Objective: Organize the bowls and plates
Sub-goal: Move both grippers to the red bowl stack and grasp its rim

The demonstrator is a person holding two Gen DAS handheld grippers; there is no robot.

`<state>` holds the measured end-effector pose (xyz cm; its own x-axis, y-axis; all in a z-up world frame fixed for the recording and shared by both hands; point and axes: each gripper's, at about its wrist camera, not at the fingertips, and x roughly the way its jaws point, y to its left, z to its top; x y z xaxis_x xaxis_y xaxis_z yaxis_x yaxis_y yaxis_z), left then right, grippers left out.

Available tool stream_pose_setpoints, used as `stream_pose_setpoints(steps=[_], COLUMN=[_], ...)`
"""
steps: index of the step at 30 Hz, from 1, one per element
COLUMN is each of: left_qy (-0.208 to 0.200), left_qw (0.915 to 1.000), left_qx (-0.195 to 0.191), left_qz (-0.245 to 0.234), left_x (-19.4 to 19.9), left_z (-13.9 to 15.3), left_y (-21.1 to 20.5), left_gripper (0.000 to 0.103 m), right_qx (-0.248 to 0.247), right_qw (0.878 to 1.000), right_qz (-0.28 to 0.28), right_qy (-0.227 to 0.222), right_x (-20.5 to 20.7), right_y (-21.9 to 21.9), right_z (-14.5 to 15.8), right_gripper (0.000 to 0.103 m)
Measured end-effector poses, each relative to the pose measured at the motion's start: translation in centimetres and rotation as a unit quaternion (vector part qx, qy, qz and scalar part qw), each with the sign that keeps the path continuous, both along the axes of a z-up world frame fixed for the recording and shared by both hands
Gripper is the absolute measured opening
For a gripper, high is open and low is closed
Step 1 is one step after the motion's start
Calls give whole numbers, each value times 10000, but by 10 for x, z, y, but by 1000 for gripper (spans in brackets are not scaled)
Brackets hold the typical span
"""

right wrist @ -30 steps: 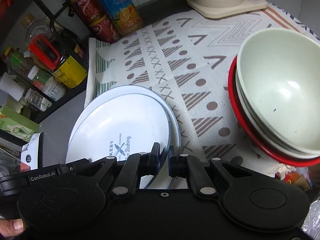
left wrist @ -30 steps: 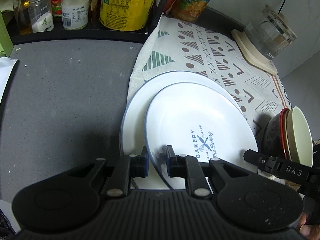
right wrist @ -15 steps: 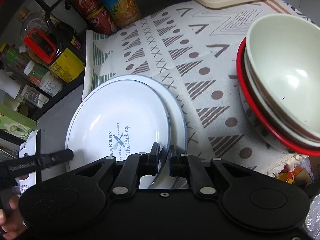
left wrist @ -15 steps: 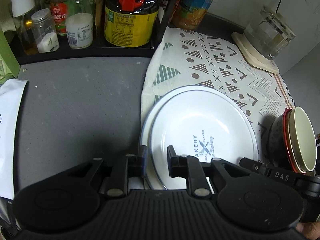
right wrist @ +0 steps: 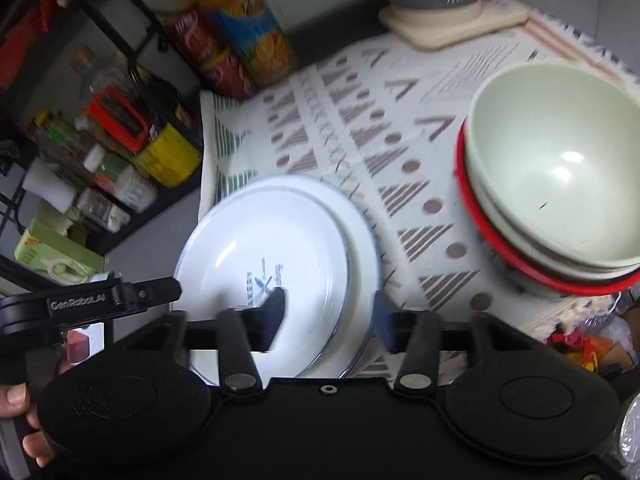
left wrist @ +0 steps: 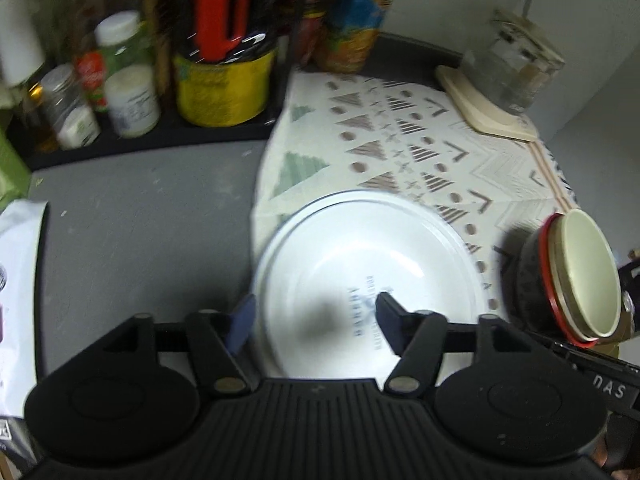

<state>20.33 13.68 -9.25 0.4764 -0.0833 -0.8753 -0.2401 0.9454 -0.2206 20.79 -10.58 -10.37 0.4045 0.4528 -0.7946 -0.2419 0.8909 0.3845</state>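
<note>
Two white plates are stacked on the patterned cloth (left wrist: 400,152): the upper plate (left wrist: 360,272) with blue "Bakery" print lies on a larger plate (right wrist: 360,248). The upper plate also shows in the right wrist view (right wrist: 264,248). My left gripper (left wrist: 314,316) is open at the plates' near edge, holding nothing. My right gripper (right wrist: 328,312) is open over the plates' near right edge, holding nothing. A stack of bowls (right wrist: 556,184), pale green inside a red-rimmed one, stands on the cloth to the right; it also shows in the left wrist view (left wrist: 576,276).
Bottles and jars (left wrist: 216,64) stand on a black rack at the back left. A glass kettle on a cream base (left wrist: 504,92) stands at the back right. Grey counter (left wrist: 132,216) lies left of the cloth. A white packet (left wrist: 16,288) lies at the far left.
Both grippers were shut on the rim of the upper plate; both have opened and let it go. The upper plate now rests centred on the larger plate. Both cameras pulled back slightly.
</note>
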Motion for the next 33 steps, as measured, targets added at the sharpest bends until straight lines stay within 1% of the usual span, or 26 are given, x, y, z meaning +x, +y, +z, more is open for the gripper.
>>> stream_pose_setpoints(steps=[2,4,5,7,9,10,12,21,33], left_qy=[-71,-144,-171,-225,-255,-257,-298,-354,-194], left_qw=[9999,9997,9994,9986,9975,9970,9957,9874,9785], left_qx=[-9,-28,-46,-74,-60,-47,-34,-114,-181], left_qz=[-110,-220,-290,-473,-651,-731,-874,-1540,-2047], left_x=[6,11,14,21,28,31,37,62,94], left_z=[6,10,12,16,19,19,22,24,7], left_y=[-9,-20,-25,-37,-49,-56,-68,-120,-160], left_gripper=[74,81,82,84,85,85,85,86,85], right_qx=[78,148,171,219,226,234,253,292,183], right_qw=[9999,9994,9991,9982,9970,9962,9944,9832,9684], right_qz=[-99,-262,-323,-467,-638,-735,-936,-1726,-2455], right_qy=[-90,-165,-216,-301,-376,-405,-411,-507,-404], right_x=[-2,-3,-4,-7,-9,-9,-9,-14,-11], right_y=[-10,-20,-25,-35,-45,-51,-62,-107,-145], right_z=[7,12,15,19,22,23,24,24,12], right_gripper=[58,67,69,83,91,93,96,96,96])
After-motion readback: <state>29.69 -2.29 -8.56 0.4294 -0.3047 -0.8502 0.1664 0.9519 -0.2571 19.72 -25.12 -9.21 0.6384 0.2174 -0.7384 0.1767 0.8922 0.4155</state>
